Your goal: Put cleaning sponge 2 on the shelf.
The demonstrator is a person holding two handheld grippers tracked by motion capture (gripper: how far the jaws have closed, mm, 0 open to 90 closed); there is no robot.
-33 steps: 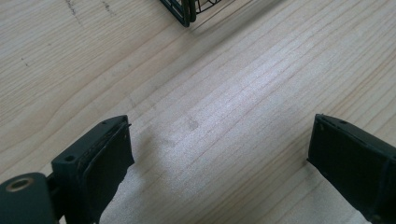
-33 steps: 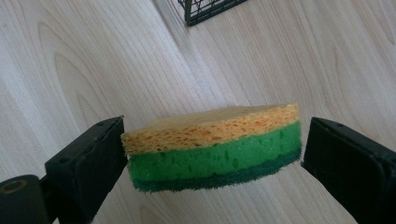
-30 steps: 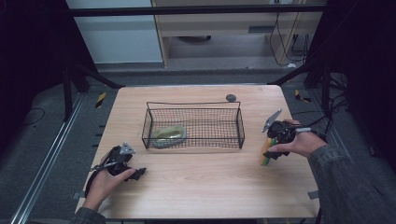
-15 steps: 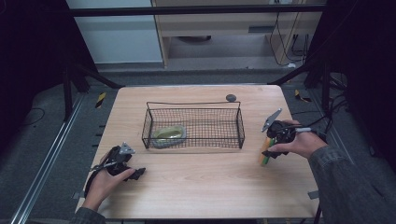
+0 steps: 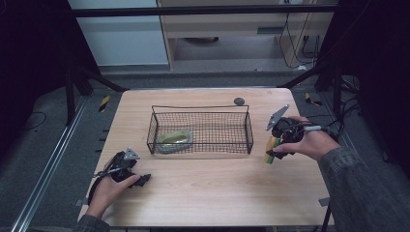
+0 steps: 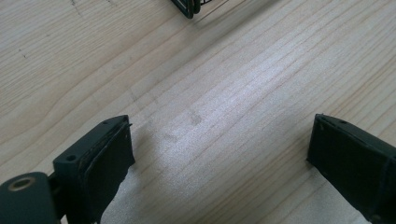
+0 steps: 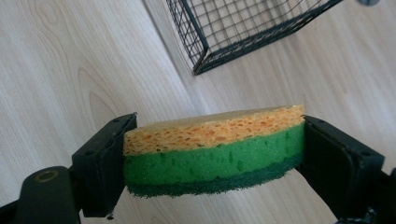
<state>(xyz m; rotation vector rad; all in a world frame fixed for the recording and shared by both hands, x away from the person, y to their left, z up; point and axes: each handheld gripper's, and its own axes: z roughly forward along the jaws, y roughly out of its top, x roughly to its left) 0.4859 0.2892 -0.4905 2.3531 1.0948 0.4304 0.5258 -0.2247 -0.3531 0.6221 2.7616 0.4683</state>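
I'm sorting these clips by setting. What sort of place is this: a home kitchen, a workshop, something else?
Probably a lab or recording workspace, not a kitchen: a bare wooden table on a dark metal frame, cables trailing behind it, and hand-held grippers at work on a sponge and a wire basket.

We count: grippers 2 (left gripper (image 5: 140, 180), right gripper (image 5: 270, 150)) | sponges 1 (sponge (image 7: 212, 151)) | wire baskets 1 (basket (image 5: 249, 130)) | bagged items inside 1 (packet (image 5: 174, 139)) | small dark discs, upper centre 1 (disc (image 5: 239, 101))
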